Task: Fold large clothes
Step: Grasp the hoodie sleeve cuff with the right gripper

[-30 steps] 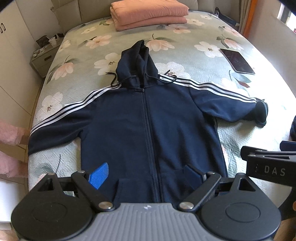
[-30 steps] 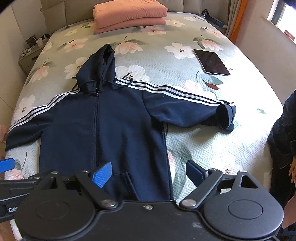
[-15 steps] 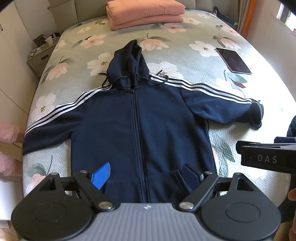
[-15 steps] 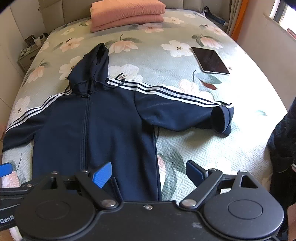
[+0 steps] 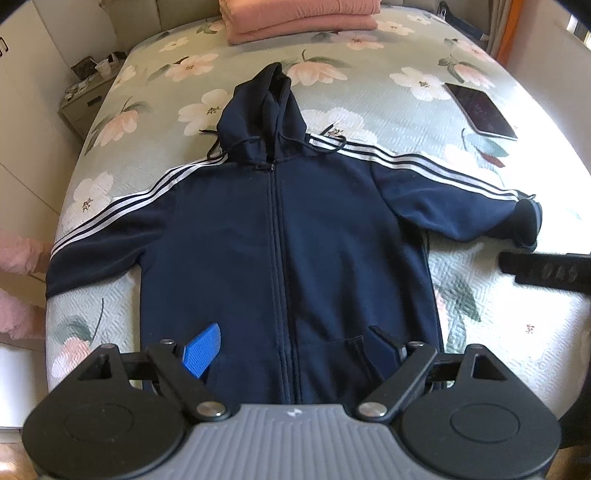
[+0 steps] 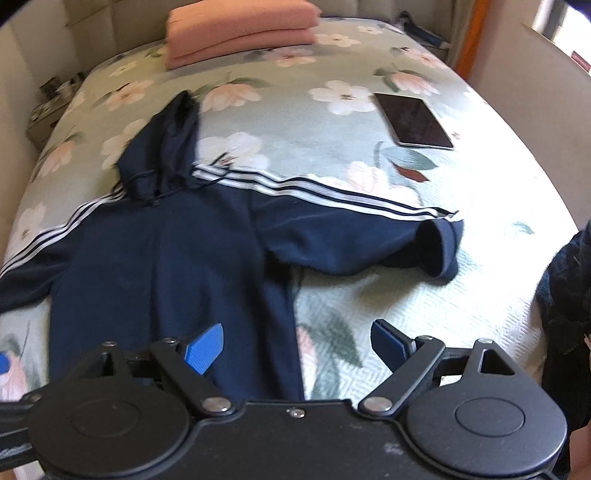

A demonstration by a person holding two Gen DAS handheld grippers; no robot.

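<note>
Navy hoodie (image 5: 280, 236) spread flat on bed (image 5: 369, 107); left gripper (image 5: 291, 349) and right gripper (image 6: 297, 343) fingers apart, empty, over hem.

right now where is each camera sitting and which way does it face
Left wrist: on the left hand-held gripper at the foot of the bed, looking along the zipped hoodie toward the pink blanket; its own open fingers show, and the other gripper's body intrudes at right.
Right wrist: on the right hand-held gripper, further right, over the hoodie's right edge, facing the same way; its open fingers show.
Both views share the hoodie, blanket and tablet.
</note>
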